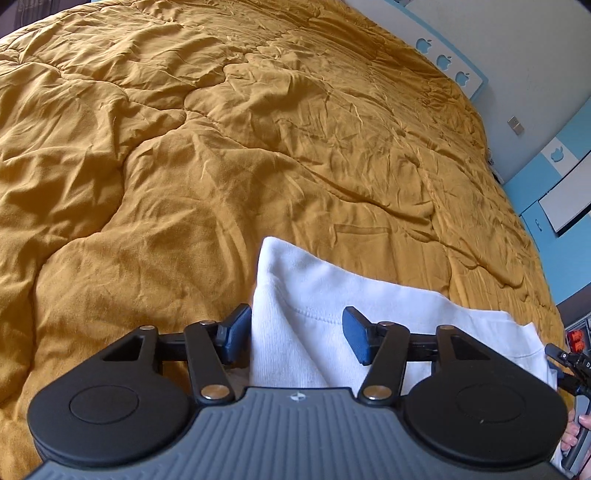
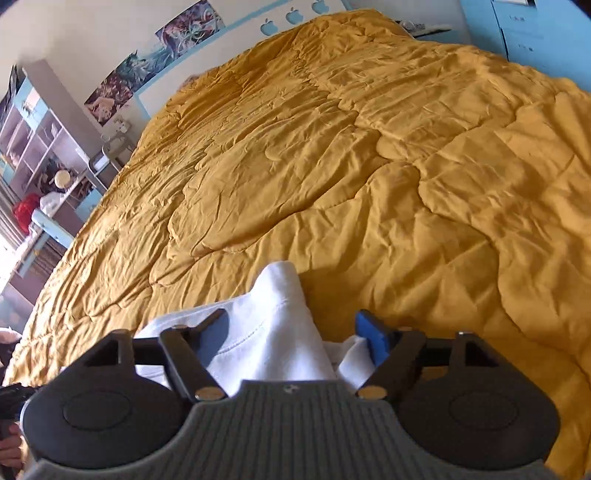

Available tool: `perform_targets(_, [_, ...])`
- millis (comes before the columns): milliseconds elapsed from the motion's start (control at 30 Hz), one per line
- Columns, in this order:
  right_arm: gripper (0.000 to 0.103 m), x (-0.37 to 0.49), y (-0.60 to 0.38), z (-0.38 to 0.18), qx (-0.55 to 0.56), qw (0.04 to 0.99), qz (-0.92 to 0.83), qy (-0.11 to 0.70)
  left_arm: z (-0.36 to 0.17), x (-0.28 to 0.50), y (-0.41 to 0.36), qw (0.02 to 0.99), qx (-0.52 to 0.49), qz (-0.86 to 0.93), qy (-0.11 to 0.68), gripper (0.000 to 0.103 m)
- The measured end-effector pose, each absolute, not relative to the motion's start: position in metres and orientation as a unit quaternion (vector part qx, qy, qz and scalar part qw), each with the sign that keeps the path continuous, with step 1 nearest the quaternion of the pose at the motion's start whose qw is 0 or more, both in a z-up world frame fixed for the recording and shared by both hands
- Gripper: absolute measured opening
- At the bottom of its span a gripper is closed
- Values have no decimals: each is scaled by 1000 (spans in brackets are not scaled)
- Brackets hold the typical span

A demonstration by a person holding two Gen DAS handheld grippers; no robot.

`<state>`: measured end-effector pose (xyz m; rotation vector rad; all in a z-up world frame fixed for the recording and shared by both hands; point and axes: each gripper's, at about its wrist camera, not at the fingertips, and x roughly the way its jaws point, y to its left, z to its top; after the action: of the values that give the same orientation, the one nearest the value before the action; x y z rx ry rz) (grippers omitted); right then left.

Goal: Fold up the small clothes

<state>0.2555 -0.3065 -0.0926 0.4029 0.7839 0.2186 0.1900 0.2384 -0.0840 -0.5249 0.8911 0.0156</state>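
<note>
A white knit garment lies on the near part of a mustard duvet, with a ribbed corner standing up towards the bed's middle. My left gripper is open and its blue pads stand either side of that raised fold without pressing it. In the right wrist view the same white garment peaks between the pads of my right gripper, which is also open and straddles the cloth. More white fabric bunches under the right pad.
The crumpled duvet covers the whole bed. Shelves with clutter stand beyond its left side, and a blue cabinet at the far right. A person's hand shows at the right edge of the left wrist view.
</note>
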Motion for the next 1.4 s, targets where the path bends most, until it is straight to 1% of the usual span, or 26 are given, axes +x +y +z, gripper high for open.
perform_targets(33, [16,256,-303,-93,186,902,107,375,-84,189,235,873,-242,20,422,31])
perform_targets(67, [8,258,-301,-92,171,906,98,374,-82,187,233,879,-235,34,415,6])
perform_targets(200, [6,244,-299,-78,161,927,92,325,-67,179,228,900,-228,29,370,6])
perform_targets(367, [2,227,-306,-48,136,951,77,268,-49,176,222,912,-223,11,344,6])
perform_targets(433, [0,223,-310,-38,112,962,37,245,-49,181,219,914,-207,22,348,6])
perform_targets(567, [0,231,-326,-42,142,951,32,272,-77,197,222,893,-210,29,397,6])
perform_targets(633, [0,225,-324,-43,144,950,39,273,-86,197,223,891,-206,34,404,14])
perform_targets(667, [0,222,-319,-44,139,950,46,275,-88,194,222,893,-201,43,401,21])
perform_targets(700, [0,219,-315,-45,134,950,49,279,-87,192,220,894,-193,50,400,26])
perform_targets(767, [0,213,-304,-50,133,943,65,298,-82,191,216,896,-173,62,404,30])
perform_targets(867, [0,203,-286,-56,141,929,106,325,-75,192,207,889,-143,76,427,44])
perform_targets(967, [0,185,-269,-60,112,932,132,320,-69,189,200,886,-124,73,441,45])
perform_targets(1000, [4,180,-264,-65,88,933,115,330,-68,187,198,886,-118,74,443,45])
perform_targets(1033, [5,178,-261,-70,74,931,100,343,-65,184,196,886,-109,77,444,45])
perform_targets(1133, [3,171,-274,-84,86,921,57,375,-57,175,186,891,-82,78,440,45])
perform_targets(1167, [0,168,-280,-85,90,920,45,378,-52,173,183,892,-74,78,438,46])
perform_targets(1300, [0,149,-296,-78,80,928,-11,365,-33,160,175,898,-60,81,428,48])
perform_targets(1333, [6,141,-300,-72,88,931,-28,354,-29,156,174,899,-58,83,425,48])
perform_targets(1400, [11,122,-307,-56,97,939,-49,326,-15,141,171,898,-57,82,428,49])
